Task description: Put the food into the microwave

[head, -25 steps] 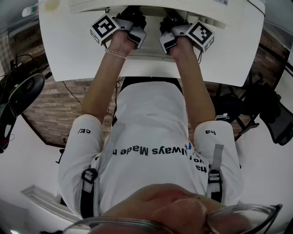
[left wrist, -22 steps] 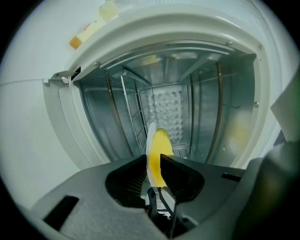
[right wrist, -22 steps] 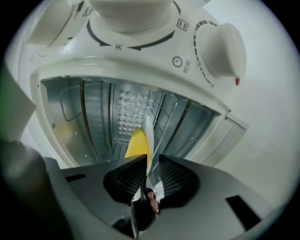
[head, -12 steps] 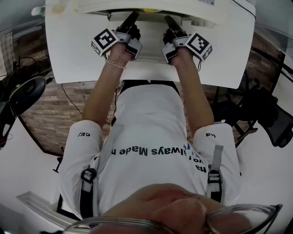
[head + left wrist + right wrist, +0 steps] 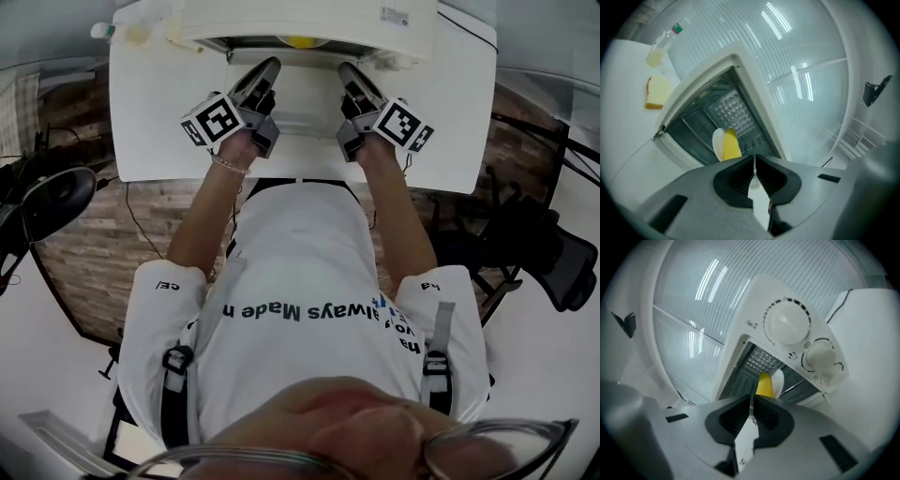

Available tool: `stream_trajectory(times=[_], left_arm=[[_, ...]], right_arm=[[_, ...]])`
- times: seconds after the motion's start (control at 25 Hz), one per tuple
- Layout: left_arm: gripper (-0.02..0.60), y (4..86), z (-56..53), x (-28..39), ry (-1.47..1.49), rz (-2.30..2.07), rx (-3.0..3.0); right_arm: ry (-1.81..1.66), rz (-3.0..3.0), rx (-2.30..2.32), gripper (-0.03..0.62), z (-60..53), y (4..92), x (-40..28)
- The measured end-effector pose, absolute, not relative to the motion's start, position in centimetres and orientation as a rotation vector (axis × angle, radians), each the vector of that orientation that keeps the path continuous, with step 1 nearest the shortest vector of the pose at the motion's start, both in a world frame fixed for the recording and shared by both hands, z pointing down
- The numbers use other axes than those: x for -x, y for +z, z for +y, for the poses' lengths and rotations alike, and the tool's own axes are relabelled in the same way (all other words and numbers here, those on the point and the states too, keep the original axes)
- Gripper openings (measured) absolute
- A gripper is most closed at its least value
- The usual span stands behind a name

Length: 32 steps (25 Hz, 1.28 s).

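Since the yellow food (image 5: 730, 145) sits inside the open microwave (image 5: 761, 298), placing looks done; left tool (image 5: 754, 158) and right tool (image 5: 751, 399) (jaws together, empty) should next close it.

White box microwave (image 5: 309, 21) stands at the far edge of the white rectangular table (image 5: 159, 122). Yellow food (image 5: 731, 146) lies on a white round plate (image 5: 716, 139) inside. Clear plastic bottle (image 5: 663, 43) and yellow-white slice (image 5: 657, 92) lie to its left.

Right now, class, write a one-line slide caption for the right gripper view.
Right gripper, tongs shut, facing the open microwave with yellow food and a white plate inside.
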State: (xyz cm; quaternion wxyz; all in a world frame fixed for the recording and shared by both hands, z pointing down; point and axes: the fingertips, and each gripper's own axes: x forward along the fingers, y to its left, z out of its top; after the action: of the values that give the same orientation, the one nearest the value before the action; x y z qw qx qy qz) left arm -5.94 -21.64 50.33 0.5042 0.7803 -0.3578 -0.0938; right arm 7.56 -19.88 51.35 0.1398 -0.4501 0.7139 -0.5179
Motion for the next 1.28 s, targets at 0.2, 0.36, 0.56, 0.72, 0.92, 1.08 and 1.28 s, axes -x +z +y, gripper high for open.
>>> stream_trajectory(times=[0.2, 0.36, 0.56, 0.72, 0.92, 1.08, 1.28], left_arm=[[0.015, 45.2, -20.5, 5.1, -0.184, -0.858, -2.086], [0.014, 42.0, -19.1, 4.7, -0.141, -0.876, -2.224], [0.012, 38.5, -17.1, 4.3, -0.087, -0.913, -2.391], [0.012, 35.9, -16.0, 4.1, -0.070, -0.923, -2.478], [0.012, 33.0, -15.1, 3.9, -0.076, -0.955, -2.562], [0.012, 31.5, -14.6, 3.9, -0.077, -0.975, -2.598], [0.014, 30.0, -13.4, 4.3, -0.081, -0.983, -2.625]], right_arm=[[-1.323, 2.264, 1.324, 0.026, -18.7, 47.5, -7.4], [-1.143, 2.430, 1.365, 0.023, -17.5, 44.2, -7.3], [-0.857, 2.630, 1.429, 0.022, -16.1, 40.0, -7.2], [-0.658, 2.728, 1.465, 0.021, -15.1, 36.8, -6.9], [-0.476, 2.794, 1.497, 0.021, -13.8, 33.8, -6.8], [-0.372, 2.828, 1.504, 0.021, -12.7, 31.6, -6.5], [-0.280, 2.857, 1.491, 0.021, -11.4, 29.2, -6.0]])
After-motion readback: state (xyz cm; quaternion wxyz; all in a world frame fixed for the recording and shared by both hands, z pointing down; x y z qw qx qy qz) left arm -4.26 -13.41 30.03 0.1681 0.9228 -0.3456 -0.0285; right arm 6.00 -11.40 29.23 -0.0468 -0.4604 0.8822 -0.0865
